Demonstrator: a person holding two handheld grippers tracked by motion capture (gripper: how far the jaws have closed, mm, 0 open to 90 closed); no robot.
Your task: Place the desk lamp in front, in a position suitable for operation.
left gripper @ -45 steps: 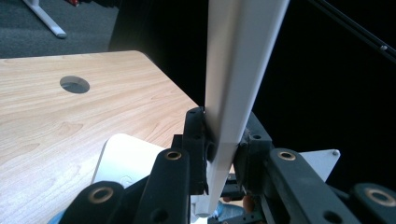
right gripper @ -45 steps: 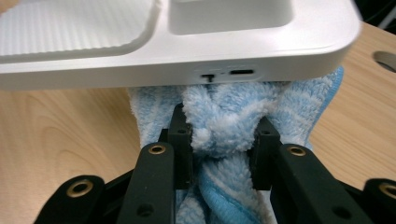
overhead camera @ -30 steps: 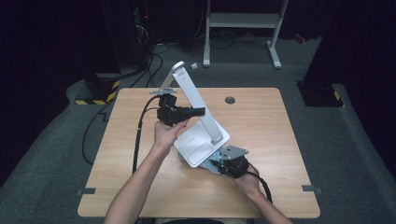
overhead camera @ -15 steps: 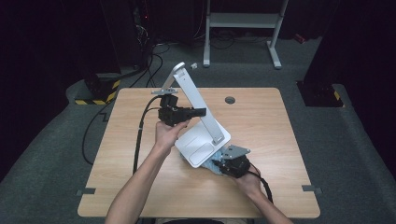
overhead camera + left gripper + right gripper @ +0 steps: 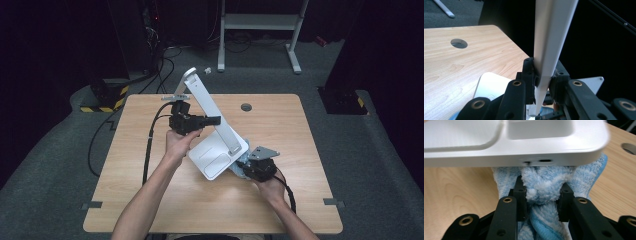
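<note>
While the person leans in from the near edge, the scene sorts itself from biggest to smallest like this:

Table: the light wood-grain table, flat with rounded corners and a round cable hole towards the far side, carries the whole job; it lies beneath both sets of jaws.

Stand: the white stand looks like smooth matte metal or plastic, a flat base plate with shallow recessed panels and a long slim arm rising at a slant. To my eye it is steadied so that its edge can be wiped.

Left gripper: the left gripper has its jaws clamped on the slanted arm, which runs straight up between them in the left gripper view. I judge this grip is there to keep the stand from sliding or tipping while the other hand works.

Right gripper: the right gripper has its jaws pinched on a bunch of cloth, just in front of the near edge of the base.

Cloth: the blue cloth is soft, fluffy terry with pale stripes and a darker hem, squeezed into a knot between the jaws. Its free part is pressed against and under the rim of the base, directly ahead of the jaw tips, which suits rubbing along that edge.
</note>
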